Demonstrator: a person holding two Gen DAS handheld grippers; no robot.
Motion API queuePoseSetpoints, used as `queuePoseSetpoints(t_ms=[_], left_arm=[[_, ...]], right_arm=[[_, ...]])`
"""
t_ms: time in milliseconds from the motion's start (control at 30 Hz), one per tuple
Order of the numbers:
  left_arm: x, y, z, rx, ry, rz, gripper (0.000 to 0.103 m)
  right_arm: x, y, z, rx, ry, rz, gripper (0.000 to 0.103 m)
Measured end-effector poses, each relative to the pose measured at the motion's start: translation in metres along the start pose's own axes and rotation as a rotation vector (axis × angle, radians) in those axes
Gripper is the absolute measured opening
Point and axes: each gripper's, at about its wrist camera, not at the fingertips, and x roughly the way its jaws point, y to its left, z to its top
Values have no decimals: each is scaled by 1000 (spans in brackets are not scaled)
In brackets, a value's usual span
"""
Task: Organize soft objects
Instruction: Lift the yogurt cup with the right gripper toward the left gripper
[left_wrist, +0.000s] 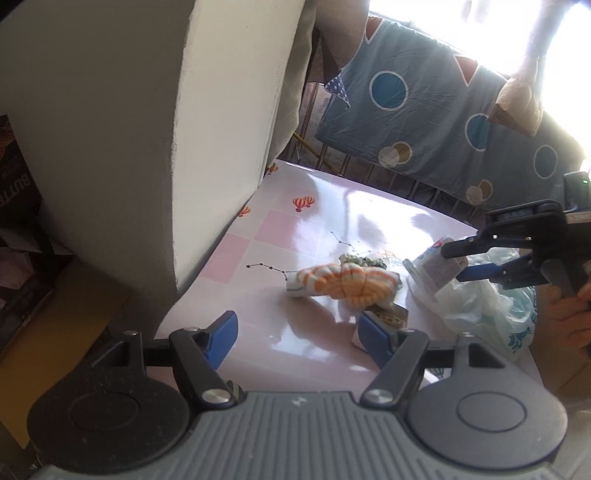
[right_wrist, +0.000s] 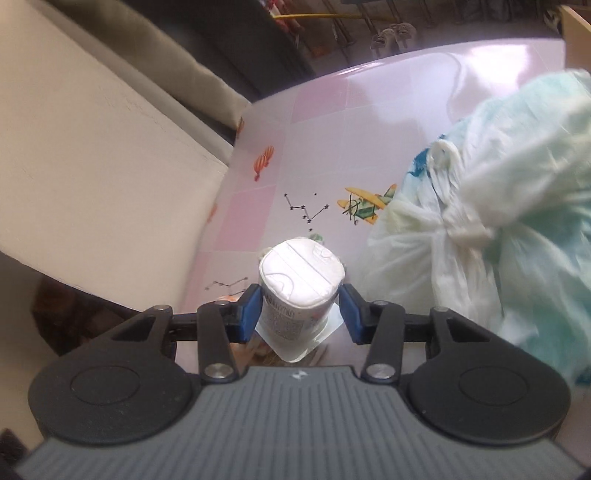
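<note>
An orange-and-white striped knotted sock bundle (left_wrist: 340, 282) lies on the pink tiled table (left_wrist: 295, 229), with a green-patterned soft item (left_wrist: 360, 260) behind it. My left gripper (left_wrist: 297, 332) is open and empty, low over the table just in front of the bundle. My right gripper (right_wrist: 301, 310) is shut on a white plastic cup (right_wrist: 301, 280) held on its side above the table; the cup also shows in the left wrist view (left_wrist: 437, 264). A knotted pale plastic bag (right_wrist: 480, 221) lies to the right of the cup.
A cream wall or pillar (left_wrist: 221, 129) borders the table's left side. A small printed packet (left_wrist: 391, 319) lies by my left gripper's right finger. A blue patterned cloth (left_wrist: 424, 110) hangs on a railing beyond the far edge. A cardboard box (left_wrist: 55, 332) sits lower left.
</note>
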Motion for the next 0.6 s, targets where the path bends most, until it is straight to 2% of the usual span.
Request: queuePoseSetpoints(t_ms=[100,167,333,500,600], left_arm=[[-1,-5,-4,8,10,-28,70],[-1,-9,-6,16,22,-53,65],[7,-25,-16,60,85,-105,53],[14,-46,-22,103,121,-137,44],[23,-60,-22,128,139,-177,41]], right_arm=[[-18,-11,-19,86,-6,87,45],[-24,-23,-37,163,-2,150,45],[-16,-58,-91,375,35,262,45],[-3,-95,-130,563,21,322,45],[-9,-99,-132,550,-8,272,45]])
